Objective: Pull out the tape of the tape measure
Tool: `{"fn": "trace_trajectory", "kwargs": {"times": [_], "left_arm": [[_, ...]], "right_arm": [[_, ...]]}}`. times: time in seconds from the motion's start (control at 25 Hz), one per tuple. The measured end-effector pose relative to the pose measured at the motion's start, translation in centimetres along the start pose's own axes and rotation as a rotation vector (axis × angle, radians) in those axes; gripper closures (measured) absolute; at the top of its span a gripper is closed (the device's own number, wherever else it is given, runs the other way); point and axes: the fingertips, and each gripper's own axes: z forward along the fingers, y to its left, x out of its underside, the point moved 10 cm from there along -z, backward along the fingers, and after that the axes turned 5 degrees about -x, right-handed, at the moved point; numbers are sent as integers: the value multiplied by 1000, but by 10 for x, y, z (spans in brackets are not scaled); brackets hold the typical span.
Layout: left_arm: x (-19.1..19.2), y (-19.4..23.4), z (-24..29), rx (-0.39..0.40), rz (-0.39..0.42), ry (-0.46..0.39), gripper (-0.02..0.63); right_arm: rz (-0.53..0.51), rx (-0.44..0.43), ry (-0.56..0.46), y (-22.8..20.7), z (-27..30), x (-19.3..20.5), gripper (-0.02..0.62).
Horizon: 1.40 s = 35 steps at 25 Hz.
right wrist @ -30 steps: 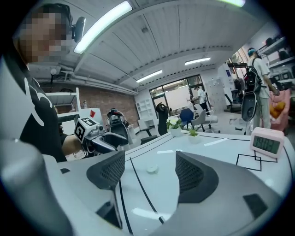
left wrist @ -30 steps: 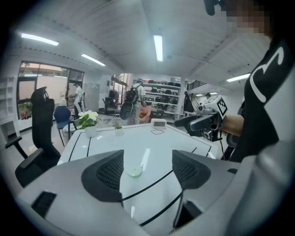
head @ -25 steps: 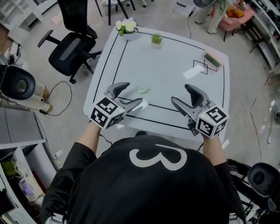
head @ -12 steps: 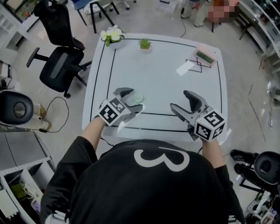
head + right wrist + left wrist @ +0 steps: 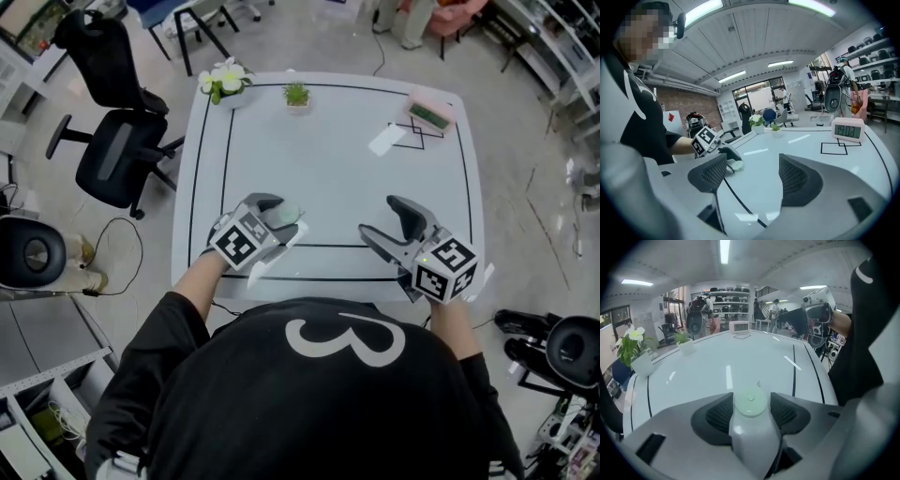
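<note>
Count: two grippers, one tape measure, two potted plants, one card, one clock.
Left gripper (image 5: 288, 215): its jaws have just been closing and now pinch the tape measure (image 5: 750, 401) by its round sides.
Tape measure: pale green disc, low on the surface (image 5: 337, 178), left front.
Right gripper (image 5: 378, 217): jaws spread, only bare surface between.
Far edge: white flowers (image 5: 225, 80), small green plant (image 5: 296, 94), white card (image 5: 385, 141), pink clock (image 5: 428, 114).
Writing: white "3" on the black shirt (image 5: 319, 394); the clock's digits are too small to read surely.
Views: only the right gripper view shows the clock's face; only the left gripper view shows a small tab (image 5: 758, 383) at the disc's far edge.
</note>
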Motion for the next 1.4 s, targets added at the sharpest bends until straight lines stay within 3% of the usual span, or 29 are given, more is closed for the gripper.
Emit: {"fn": "trace_trajectory", "kwargs": {"times": [0.12,0.64,0.92,1.08,1.4], "left_arm": [[0,0,1,9,-8,-3,390],[-5,3,-3,13,-55,2,393],[-25,3,-28,35,-121,-102,393],[-43,-1,-49,66,-145,-174,393],[-90,-20,-81,126,-131,-278,393]], "right_arm": [[6,3,0,0,0,2,259],[20,-32,-2,3,20,-1,261],[-5,-66,8,9,24,-10,262],[-38,-114,10,12,24,-17,306],[-120,-233,-3,16,16,-42,336]]}}
